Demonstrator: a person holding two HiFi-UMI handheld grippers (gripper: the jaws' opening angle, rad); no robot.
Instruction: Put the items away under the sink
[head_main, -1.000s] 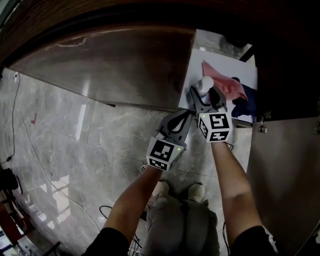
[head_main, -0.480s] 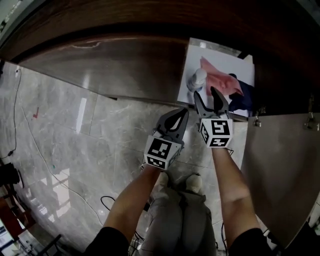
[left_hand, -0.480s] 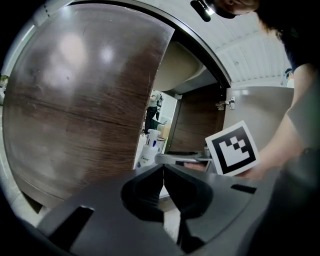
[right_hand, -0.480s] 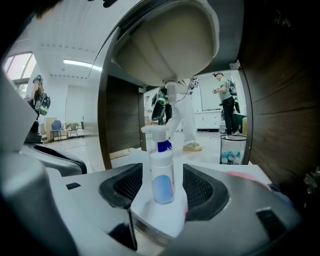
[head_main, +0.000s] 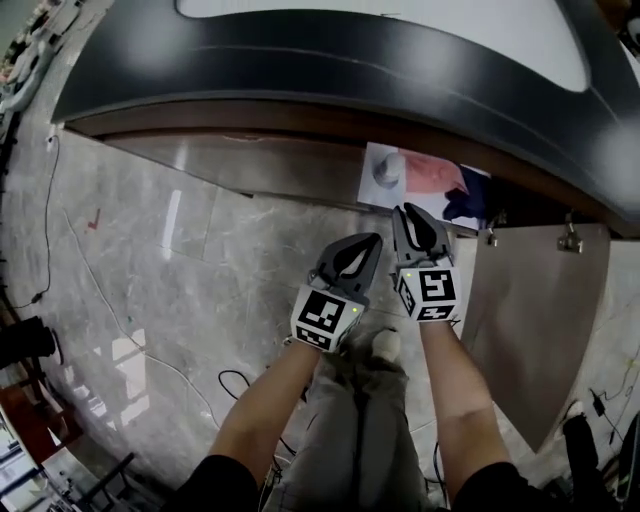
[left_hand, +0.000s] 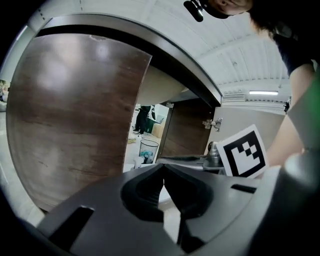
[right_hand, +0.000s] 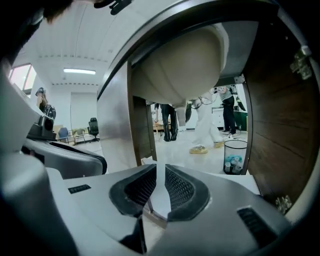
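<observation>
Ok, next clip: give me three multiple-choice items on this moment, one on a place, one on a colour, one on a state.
1. Where does the crumpled pink cloth lie?
A. on the dark countertop
B. on the white cabinet floor under the sink
C. on the grey marble floor

2. What colour is the cloth lying next to it?
A. dark blue
B. yellow
C. green

3. How does the brown wooden cabinet door at the right stand?
A. shut
B. swung open
C. taken off, lying flat

Answers:
1 B: the crumpled pink cloth rests on the white cabinet floor.
2 A: the dark blue cloth touches it.
3 B: the brown wooden cabinet door hangs outward, baring the cabinet.
</observation>
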